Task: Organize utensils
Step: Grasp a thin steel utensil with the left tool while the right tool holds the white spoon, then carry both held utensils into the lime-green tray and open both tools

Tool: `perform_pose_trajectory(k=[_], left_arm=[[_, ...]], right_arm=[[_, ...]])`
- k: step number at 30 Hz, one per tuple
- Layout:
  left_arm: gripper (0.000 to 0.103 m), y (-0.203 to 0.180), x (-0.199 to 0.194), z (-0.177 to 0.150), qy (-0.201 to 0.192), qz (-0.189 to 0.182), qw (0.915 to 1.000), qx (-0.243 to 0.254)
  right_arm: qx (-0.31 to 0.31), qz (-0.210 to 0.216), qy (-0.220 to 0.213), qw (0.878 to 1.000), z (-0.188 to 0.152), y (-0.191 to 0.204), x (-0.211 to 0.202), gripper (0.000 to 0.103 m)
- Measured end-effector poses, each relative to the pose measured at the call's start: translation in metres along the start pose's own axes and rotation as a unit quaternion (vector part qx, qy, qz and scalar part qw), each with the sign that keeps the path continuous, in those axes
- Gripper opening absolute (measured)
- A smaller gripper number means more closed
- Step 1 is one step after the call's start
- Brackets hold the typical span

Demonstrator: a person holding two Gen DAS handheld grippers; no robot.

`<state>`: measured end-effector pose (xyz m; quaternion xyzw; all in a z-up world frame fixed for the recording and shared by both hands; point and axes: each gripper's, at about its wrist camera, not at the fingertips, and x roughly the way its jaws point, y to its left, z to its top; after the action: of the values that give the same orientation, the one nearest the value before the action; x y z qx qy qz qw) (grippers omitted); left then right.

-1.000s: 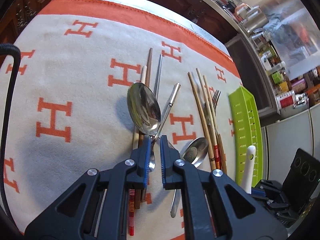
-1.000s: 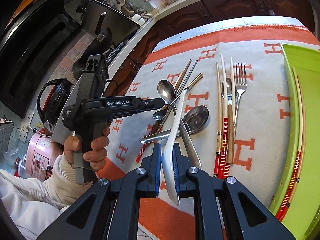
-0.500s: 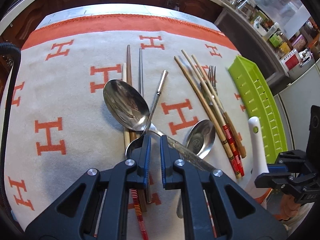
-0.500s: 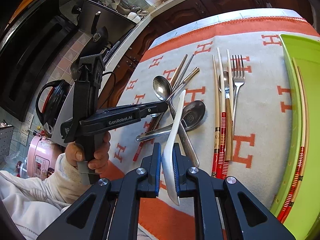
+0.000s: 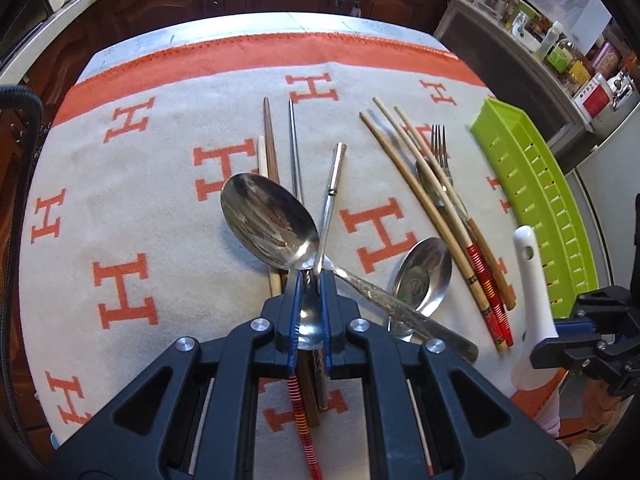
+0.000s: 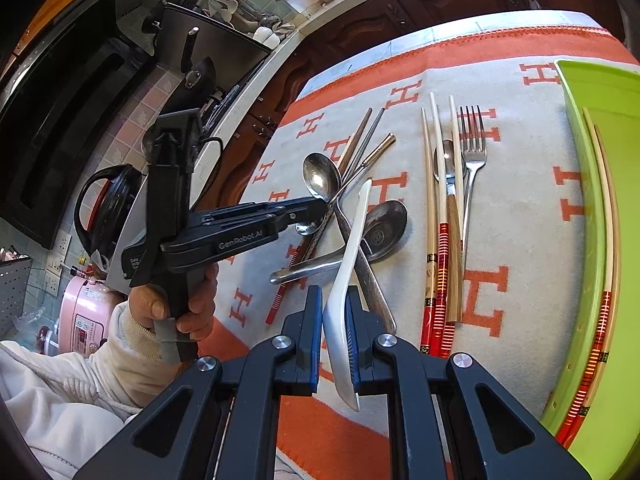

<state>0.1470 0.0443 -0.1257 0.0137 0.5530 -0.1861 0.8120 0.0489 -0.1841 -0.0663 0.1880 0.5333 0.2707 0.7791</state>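
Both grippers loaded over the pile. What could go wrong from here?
1. The left hand-held gripper grips the large steel spoon at its neck, where a metal chopstick and another spoon's handle cross; lifting may drag them along.
2. The right hand-held gripper pinches the white ceramic spoon edge-on; it may pivot or slip onto the metal utensils.

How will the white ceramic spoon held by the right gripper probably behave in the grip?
The white spoon looks glossy and stiff, so it may slip between the right gripper pads. It is pinched near its bowl, so the long handle could pivot. It seems ceramic, so probably fragile if dropped.
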Motion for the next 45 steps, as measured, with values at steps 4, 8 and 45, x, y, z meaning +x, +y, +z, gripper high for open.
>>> perform_pose_trajectory(k=[4, 8, 45], left_arm=[[0.005, -0.005, 0.006, 0.001, 0.011, 0.008, 0.9998, 0.016], [0.005, -0.008, 0.012, 0.003, 0.017, 0.017, 0.9992, 0.031], [0.002, -0.177, -0.074, 0.032, -0.073, -0.102, 0.9917, -0.027]], right_arm=[[0.002, 0.0, -0.004, 1.0, 0.0, -0.002, -0.002, 0.011], [0.006, 0.001, -0.004, 1.0, -0.001, -0.004, -0.002, 0.011], [0.084, -0.13, -0.105, 0.982, -0.012, -0.063, -0.144, 0.011]])
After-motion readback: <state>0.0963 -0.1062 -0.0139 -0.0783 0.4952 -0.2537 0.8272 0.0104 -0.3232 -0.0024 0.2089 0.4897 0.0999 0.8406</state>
